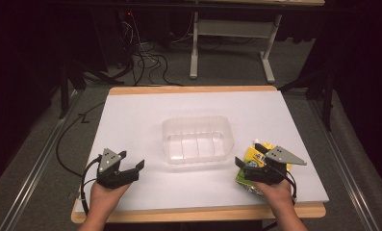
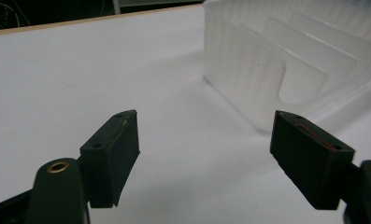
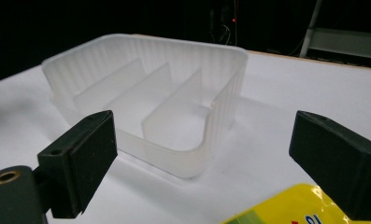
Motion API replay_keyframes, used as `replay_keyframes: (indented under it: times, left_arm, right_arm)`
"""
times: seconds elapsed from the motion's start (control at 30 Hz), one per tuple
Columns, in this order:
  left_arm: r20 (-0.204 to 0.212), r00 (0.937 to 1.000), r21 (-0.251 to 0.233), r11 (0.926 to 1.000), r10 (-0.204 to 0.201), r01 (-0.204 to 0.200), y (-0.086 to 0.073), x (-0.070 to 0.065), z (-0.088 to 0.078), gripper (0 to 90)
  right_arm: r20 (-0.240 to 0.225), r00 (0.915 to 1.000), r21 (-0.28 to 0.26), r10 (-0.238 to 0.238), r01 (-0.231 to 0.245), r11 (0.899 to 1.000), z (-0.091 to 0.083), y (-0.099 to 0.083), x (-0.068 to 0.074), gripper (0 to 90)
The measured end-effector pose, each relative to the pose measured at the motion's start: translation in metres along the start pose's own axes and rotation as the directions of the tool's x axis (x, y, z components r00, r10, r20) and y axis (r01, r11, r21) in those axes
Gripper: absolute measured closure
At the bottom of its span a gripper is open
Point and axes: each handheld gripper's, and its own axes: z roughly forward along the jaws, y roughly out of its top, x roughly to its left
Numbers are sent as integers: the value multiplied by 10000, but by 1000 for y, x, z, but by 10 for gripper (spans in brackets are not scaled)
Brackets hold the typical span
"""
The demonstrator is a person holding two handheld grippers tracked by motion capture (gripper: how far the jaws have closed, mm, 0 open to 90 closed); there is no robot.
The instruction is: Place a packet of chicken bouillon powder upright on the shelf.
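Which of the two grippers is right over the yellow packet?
The right gripper: the yellow packet lies directly beneath it, beside the clear tray. The left gripper hangs open over bare white tabletop.

A clear plastic tray (image 1: pixel 197 139) with ribbed walls and three inner dividers is being shown upright and empty near the middle of the white table (image 1: pixel 145 115). A yellow packet (image 1: pixel 254 161) with green and red print is lying flat at the table's right near side, just beside the tray's right near corner, and is being partly covered from above.
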Motion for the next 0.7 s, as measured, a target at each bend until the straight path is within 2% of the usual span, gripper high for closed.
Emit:
replay_keyframes:
  times: [0.07, 0.13, 0.23, 0.33, 0.43, 0.6, 0.7]
  left_arm:
    - [-107, 9999, -68, 10000, -27, 26, 1, 0, 2, 235]
    - [-132, 9999, -86, 9999, -100, 98, 1, 0, 4, 238]
    - [-136, 9999, 23, 10000, 45, -44, 1, -1, 6, 239]
    - [-69, 10000, 3, 10000, -50, 50, -1, -2, 6, 241]
    - [-56, 9998, 2, 9998, 204, -204, -2, -5, 6, 249]
    - [237, 9986, -75, 9989, 475, -474, 0, -16, 5, 255]
    - [327, 9979, -59, 9984, 561, -559, 2, -20, 10, 255]
  right_arm:
    - [12, 10000, 143, 42, -42, 9999, 2, -2, -3, 81]
    - [83, 10000, 148, 37, -38, 9999, 2, -3, -4, 86]
    - [100, 9999, 60, -1, 1, 10000, 0, -3, -5, 92]
    - [85, 10000, 33, -16, 16, 10000, -1, -3, -6, 97]
    - [182, 9998, 3, -24, 24, 10000, -3, -3, -9, 114]
    - [386, 9992, -68, -57, 59, 10000, -10, -4, -14, 158]
    - [652, 9979, -110, 1, 6, 9999, -18, -7, -19, 242]
